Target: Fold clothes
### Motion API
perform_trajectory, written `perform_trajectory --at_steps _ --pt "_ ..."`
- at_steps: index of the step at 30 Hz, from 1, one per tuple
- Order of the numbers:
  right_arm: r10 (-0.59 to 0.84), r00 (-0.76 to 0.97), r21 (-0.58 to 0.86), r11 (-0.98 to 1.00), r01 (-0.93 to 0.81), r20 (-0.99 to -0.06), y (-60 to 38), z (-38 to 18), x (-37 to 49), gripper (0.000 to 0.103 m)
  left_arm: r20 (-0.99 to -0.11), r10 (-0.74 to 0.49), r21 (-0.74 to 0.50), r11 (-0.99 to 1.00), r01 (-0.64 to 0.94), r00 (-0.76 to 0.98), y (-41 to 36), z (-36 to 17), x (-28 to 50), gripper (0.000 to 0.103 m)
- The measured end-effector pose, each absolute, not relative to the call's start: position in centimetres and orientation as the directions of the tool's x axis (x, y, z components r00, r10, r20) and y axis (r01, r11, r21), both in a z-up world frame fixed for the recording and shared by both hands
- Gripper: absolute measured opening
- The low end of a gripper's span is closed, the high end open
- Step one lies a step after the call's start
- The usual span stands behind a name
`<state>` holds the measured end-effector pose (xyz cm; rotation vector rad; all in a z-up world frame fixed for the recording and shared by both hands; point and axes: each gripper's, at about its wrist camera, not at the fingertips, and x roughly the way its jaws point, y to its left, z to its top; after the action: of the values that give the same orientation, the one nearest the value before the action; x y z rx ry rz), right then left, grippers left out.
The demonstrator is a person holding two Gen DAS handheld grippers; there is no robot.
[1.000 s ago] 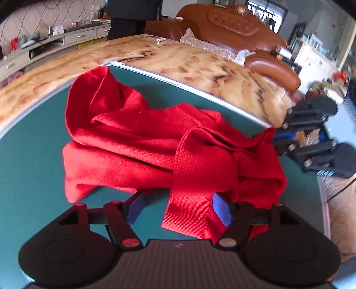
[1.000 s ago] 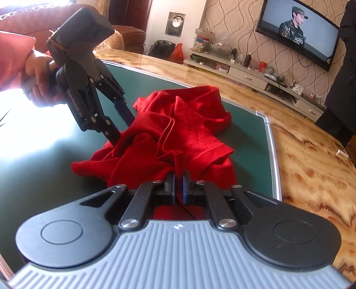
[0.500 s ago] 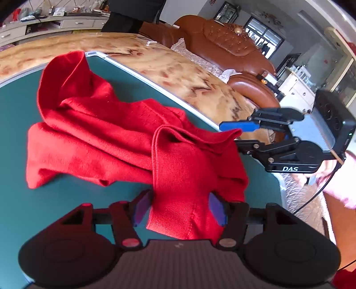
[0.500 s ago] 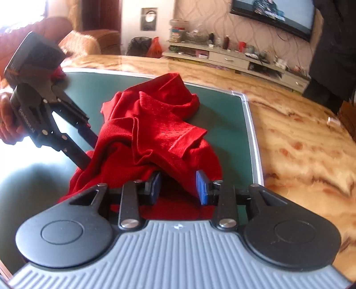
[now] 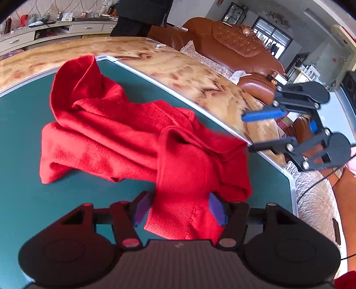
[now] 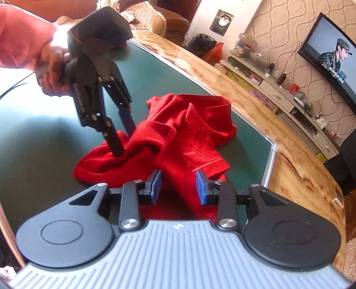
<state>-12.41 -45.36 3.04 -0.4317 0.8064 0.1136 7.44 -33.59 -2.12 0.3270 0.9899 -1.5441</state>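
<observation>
A crumpled red knit garment [image 5: 133,137] lies on the green mat [image 5: 26,124]; it also shows in the right wrist view [image 6: 189,133]. My left gripper [image 5: 178,206] is open, its jaws wide on either side of a ribbed hem of the garment. In the right wrist view the left gripper [image 6: 120,135] points down into the cloth. My right gripper [image 6: 179,186] is open, with red cloth lying between its jaws. In the left wrist view the right gripper [image 5: 251,131] hangs open just past the garment's right edge.
The green mat has a metal rim [image 5: 178,93] and lies on a marble-patterned table [image 5: 195,77]. A brown leather sofa [image 5: 235,46] stands beyond it. A TV [image 6: 333,51] and a low cabinet [image 6: 278,89] line the wall. A person in black [image 5: 138,15] stands behind.
My right gripper has let go of the garment: it was shut on the cloth a second ago and now stands open. The left gripper stays open over the hem.
</observation>
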Motion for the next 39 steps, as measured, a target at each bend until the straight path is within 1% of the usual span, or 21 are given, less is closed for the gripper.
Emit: perform_trajectory --at_steps 6,8,13,19,20,21,24,27,31,37,39 --pt "-0.136 0.662 -0.467 0.811 -0.353 -0.737 -42.3 -0.2 -11.3 0.04 -0.702 -0.672 -0.387 0.085 0.918 -0.234 -33.5 -2.1 7.3 0.065" --pt "-0.182 0.673 -0.522 0.78 -0.345 -0.717 -41.9 -1.3 -10.9 0.04 -0.703 -0.672 -0.386 0.086 0.918 -0.233 -33.5 -2.1 7.3 0.065" --pt "-0.229 0.673 -0.565 0.754 -0.334 -0.703 -42.8 -1.7 -11.1 0.04 -0.699 -0.677 -0.386 0.086 0.918 -0.231 -33.7 -2.1 7.7 0.065" --pt "-0.279 0.666 -0.631 0.683 -0.369 -0.691 -43.0 -3.1 -10.5 0.039 -0.695 -0.682 -0.386 0.089 0.918 -0.226 -34.0 -2.3 7.7 0.065" --pt "-0.278 0.673 -0.641 0.669 -0.377 -0.686 -42.9 -3.3 -10.5 0.019 -0.698 -0.681 -0.38 0.089 0.921 -0.222 -34.0 -2.2 7.6 0.065" --pt "-0.277 0.682 -0.646 0.668 -0.37 -0.677 -42.9 -3.2 -10.5 0.006 -0.7 -0.681 -0.374 0.09 0.923 -0.217 -34.1 -2.2 7.5 0.066" --pt "-0.251 0.734 -0.627 0.723 -0.291 -0.631 -43.6 -1.7 -11.2 0.006 -0.704 -0.681 -0.357 0.093 0.929 -0.202 -34.1 -2.1 7.4 0.069" --pt "-0.182 0.79 -0.533 0.82 -0.207 -0.586 -44.9 1.0 -13.6 0.006 -0.703 -0.683 -0.348 0.084 0.934 -0.201 -34.1 -2.0 7.2 0.07" --pt "-0.073 0.814 -0.438 0.868 -0.233 -0.577 -44.6 3.1 -18.1 0.006 -0.704 -0.684 -0.296 0.04 0.954 -0.19 -34.0 -1.4 5.9 0.07" --pt "-0.013 0.808 -0.403 0.872 -0.279 -0.588 -42.8 4.4 -22.9 0.006 -0.715 -0.675 -0.214 -0.032 0.976 -0.179 -33.7 -0.4 2.8 0.07" --pt "-0.014 0.805 -0.411 0.865 -0.288 -0.593 -42.4 4.8 -23.7 0.006 -0.713 -0.676 -0.201 -0.057 0.978 -0.186 -33.4 0.0 1.9 0.07"
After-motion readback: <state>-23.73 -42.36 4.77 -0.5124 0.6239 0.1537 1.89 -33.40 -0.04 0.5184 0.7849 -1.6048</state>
